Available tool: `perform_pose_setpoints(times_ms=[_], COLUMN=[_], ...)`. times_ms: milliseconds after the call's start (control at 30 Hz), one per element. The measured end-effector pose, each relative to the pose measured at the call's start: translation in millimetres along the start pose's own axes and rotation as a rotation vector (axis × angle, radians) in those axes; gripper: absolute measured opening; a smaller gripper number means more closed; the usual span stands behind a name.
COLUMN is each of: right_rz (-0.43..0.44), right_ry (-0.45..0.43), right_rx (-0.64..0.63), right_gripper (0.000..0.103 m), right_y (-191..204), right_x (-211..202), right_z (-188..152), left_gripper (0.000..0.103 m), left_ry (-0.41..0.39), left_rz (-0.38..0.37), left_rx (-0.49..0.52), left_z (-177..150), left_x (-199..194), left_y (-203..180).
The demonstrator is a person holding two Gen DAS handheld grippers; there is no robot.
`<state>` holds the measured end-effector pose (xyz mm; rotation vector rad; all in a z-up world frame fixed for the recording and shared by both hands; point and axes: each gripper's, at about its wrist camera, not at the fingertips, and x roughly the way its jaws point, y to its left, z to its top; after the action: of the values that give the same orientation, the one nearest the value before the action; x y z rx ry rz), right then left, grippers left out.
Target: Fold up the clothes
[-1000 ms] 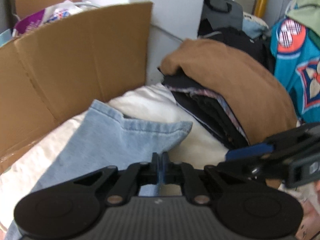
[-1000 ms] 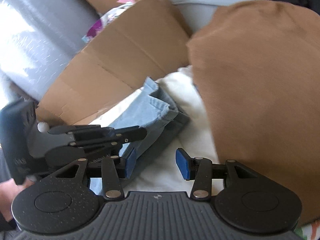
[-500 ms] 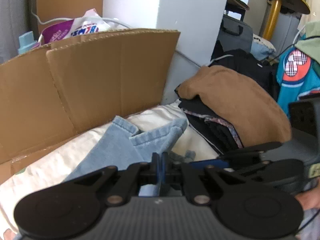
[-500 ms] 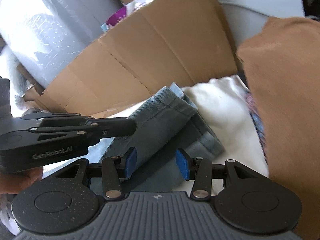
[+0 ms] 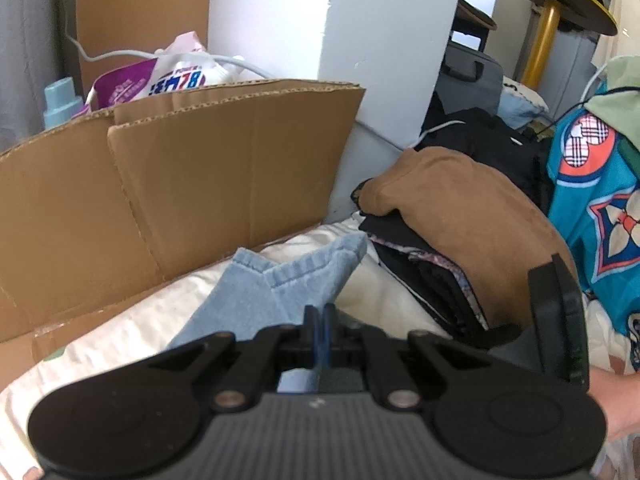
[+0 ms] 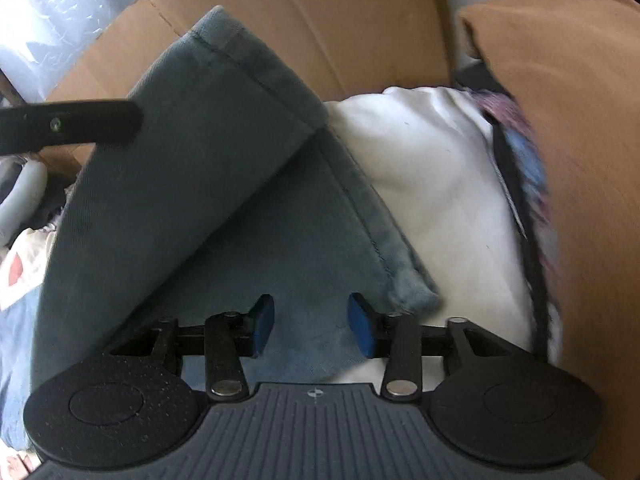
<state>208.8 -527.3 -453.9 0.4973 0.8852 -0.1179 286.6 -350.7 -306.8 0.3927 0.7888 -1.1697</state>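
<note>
The jeans (image 6: 208,184) lie on the white bedding (image 6: 432,168), legs crossed at the far hems — thick, limp denim, best taken at a seam. My left gripper (image 5: 319,330) is clamped on them. My right gripper (image 6: 310,326), jaws just narrowing, straddles the near leg — no contact.

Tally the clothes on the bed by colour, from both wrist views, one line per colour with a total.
Light blue: 1, the denim jeans
Brown: 1, the brown garment on top of the pile
Black: 1 at least, the black folded clothes under it; exact number hidden
Teal: 1, the patterned teal shirt
Total: 4 countable
</note>
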Motion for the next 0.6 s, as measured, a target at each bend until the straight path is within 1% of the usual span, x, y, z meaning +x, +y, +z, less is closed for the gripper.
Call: perform_pose_setpoints(times_ms=[133,300,433,600], right_rz=[0.000,-0.012,0.010,0.045], right_ry=[-0.002,-0.011,-0.044,-0.094], right_rx=[0.000,0.015,0.046,0.076], right_gripper=[0.044,0.044,0.044,0.044], right_y=[-1.0,-1.9,-3.8,-8.8], right_x=[-7.0,-15.8,-32.3,-56.0], right_z=[-6.2,-13.6,-15.2,-18.4], left_gripper=[0.003,0.003,0.003,0.003], left_ry=[0.014,0.035,0.058,0.095], left_rz=[-0.009,-0.033,-0.057,-0.077], left_rx=[0.013,0.003,-0.004,0.014], left_z=[-0.9,-11.8,-22.4,-33.5], left_x=[3.3,16.6,33.1,48.7], left_y=[-4.4,-14.4,-24.9,-34.8])
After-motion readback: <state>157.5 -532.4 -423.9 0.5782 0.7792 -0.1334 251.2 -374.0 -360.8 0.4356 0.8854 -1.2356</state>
